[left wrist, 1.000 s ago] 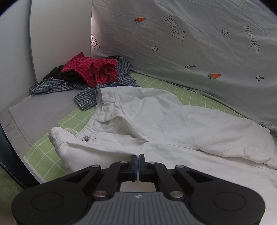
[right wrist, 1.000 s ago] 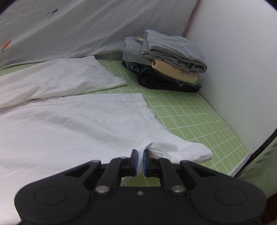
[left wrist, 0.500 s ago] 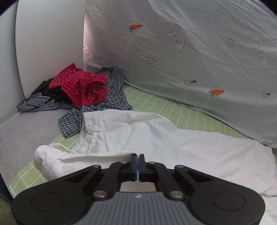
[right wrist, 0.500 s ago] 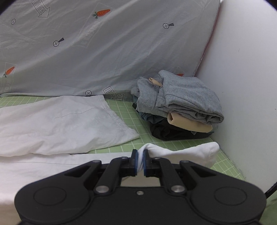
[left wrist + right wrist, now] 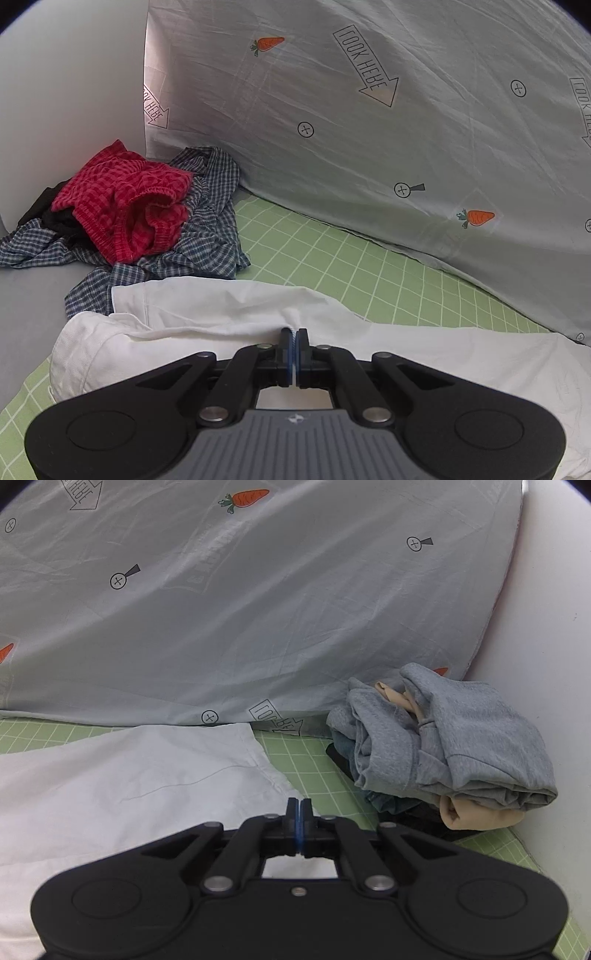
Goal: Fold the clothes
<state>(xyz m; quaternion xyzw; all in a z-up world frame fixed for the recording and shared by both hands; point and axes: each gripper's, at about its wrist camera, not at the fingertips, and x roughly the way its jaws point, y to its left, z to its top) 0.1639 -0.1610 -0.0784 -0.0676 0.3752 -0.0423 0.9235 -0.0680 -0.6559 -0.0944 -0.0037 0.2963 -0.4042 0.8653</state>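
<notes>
White trousers [image 5: 221,314] lie lengthwise across a green checked mat [image 5: 332,258]. My left gripper [image 5: 295,338] is shut on a pinch of white cloth at the waist end, held over the far half of the garment. In the right wrist view the far trouser leg [image 5: 129,782] lies flat with its hem towards the right. My right gripper [image 5: 299,808] is shut over that hem, and white cloth shows under its jaws. How much cloth sits between the pads is hidden.
A red checked garment [image 5: 129,206] and a blue plaid shirt [image 5: 210,240] are heaped at the far left. A folded stack of grey and tan clothes [image 5: 461,738] sits far right against a white wall [image 5: 546,664]. A grey carrot-print sheet [image 5: 406,129] rises behind.
Both grippers have carried the near edge of the trousers forward, over the far leg. The heap on the left and the stack on the right look closer.
</notes>
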